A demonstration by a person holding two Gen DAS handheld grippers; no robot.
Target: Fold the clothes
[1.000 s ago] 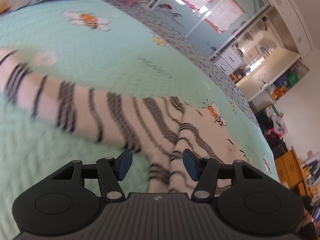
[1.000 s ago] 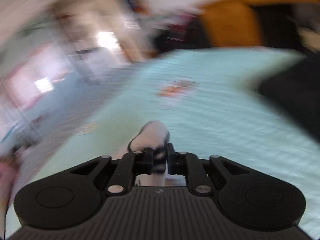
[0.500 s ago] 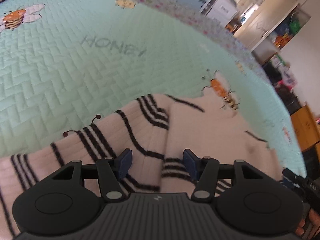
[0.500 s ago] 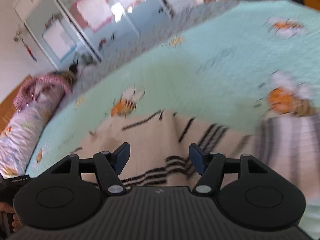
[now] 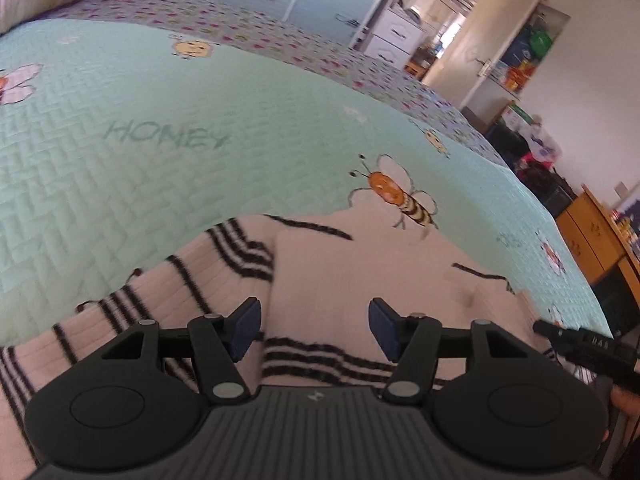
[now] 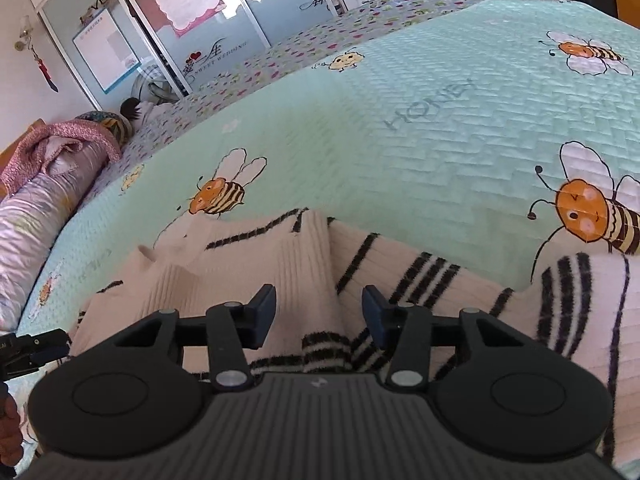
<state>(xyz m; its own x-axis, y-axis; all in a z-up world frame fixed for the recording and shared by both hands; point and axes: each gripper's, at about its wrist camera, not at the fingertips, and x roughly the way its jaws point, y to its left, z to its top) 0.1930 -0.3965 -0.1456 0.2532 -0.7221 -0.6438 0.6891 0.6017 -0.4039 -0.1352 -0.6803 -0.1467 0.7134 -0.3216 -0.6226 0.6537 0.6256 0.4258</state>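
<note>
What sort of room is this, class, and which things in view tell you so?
Most likely a bedroom: a bed with a bee-print quilt, a pillow at its head, and sliding wardrobe doors behind it.

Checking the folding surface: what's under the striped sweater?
The striped sweater lies on a mint quilted bedspread printed with bees. Its edge covers part of one printed bee; anything else beneath the knit is hidden.
</note>
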